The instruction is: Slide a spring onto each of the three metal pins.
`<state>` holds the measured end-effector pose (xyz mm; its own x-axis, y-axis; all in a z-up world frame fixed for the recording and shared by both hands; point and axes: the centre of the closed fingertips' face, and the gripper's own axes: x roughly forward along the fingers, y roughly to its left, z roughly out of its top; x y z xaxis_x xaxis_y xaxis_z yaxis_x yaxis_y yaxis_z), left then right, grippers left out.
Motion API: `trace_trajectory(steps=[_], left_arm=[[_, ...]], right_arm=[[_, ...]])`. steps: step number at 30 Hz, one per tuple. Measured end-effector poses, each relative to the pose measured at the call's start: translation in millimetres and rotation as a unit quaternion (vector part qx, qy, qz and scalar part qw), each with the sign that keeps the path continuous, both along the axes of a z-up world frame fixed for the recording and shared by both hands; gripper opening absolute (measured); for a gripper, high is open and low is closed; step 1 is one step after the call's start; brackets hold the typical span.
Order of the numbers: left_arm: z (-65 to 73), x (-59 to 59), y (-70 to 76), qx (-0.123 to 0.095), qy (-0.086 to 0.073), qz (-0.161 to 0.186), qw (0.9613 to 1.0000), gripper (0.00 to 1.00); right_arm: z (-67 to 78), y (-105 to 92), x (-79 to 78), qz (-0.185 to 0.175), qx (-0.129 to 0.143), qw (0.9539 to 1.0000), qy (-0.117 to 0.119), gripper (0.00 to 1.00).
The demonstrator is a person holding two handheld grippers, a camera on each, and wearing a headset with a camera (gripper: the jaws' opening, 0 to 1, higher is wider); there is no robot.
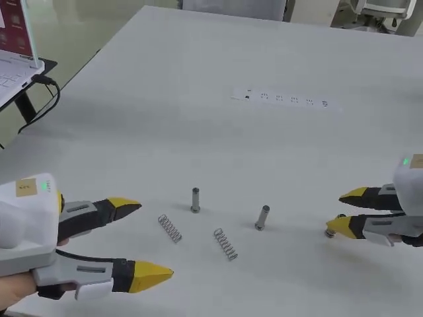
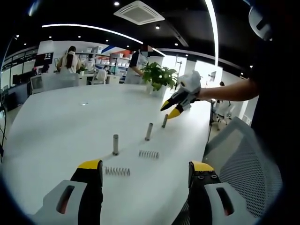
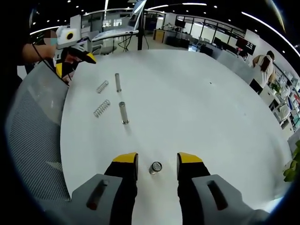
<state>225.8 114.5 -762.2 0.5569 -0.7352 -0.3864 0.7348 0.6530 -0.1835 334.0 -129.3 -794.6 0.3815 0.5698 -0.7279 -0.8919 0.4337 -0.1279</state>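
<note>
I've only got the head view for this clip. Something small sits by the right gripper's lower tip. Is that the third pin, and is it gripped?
Observer: It is the third pin. In the right gripper view it stands upright between the open jaws of the right gripper, with a gap on each side, so it is not gripped.
Reviewer: And is the left gripper carrying anything?
Observer: No. The left gripper view shows the left gripper open and empty, with a spring lying just ahead of its jaws.
</note>
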Motion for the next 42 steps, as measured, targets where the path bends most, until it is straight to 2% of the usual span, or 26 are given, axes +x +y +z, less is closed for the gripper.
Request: trace_trajectory(steps=[7, 15, 24, 31, 42], left_arm=[[1.4, 1.7, 2.0, -0.003, -0.002, 0.005, 1.0000, 0.71], [-0.2, 0.9, 2.5, -0.001, 0.000, 0.003, 1.0000, 0.71], [1.4, 3.8, 3.3, -0.003, -0.001, 0.006, 1.0000, 0.71], [2.0, 5.1, 5.4, 0.000, -0.002, 0.006, 1.0000, 0.71], [3.6, 6.1, 5.9, -0.003, -0.005, 0.010, 0.9999, 0.71]], right_arm=[[8.1, 2.1, -6.8, -0.005, 0.012, 0.9999, -0.003, 0.34], [18.8, 6.8, -14.9, -0.013, 0.038, 0.9992, -0.005, 0.36], [34.6, 3.3, -18.6, -0.031, 0.069, 0.9970, -0.012, 0.36], [37.4, -9.2, -21.1, -0.053, 0.082, 0.9952, -0.010, 0.36], [39.8, -19.5, -33.9, -0.063, 0.083, 0.9945, -0.010, 0.35]])
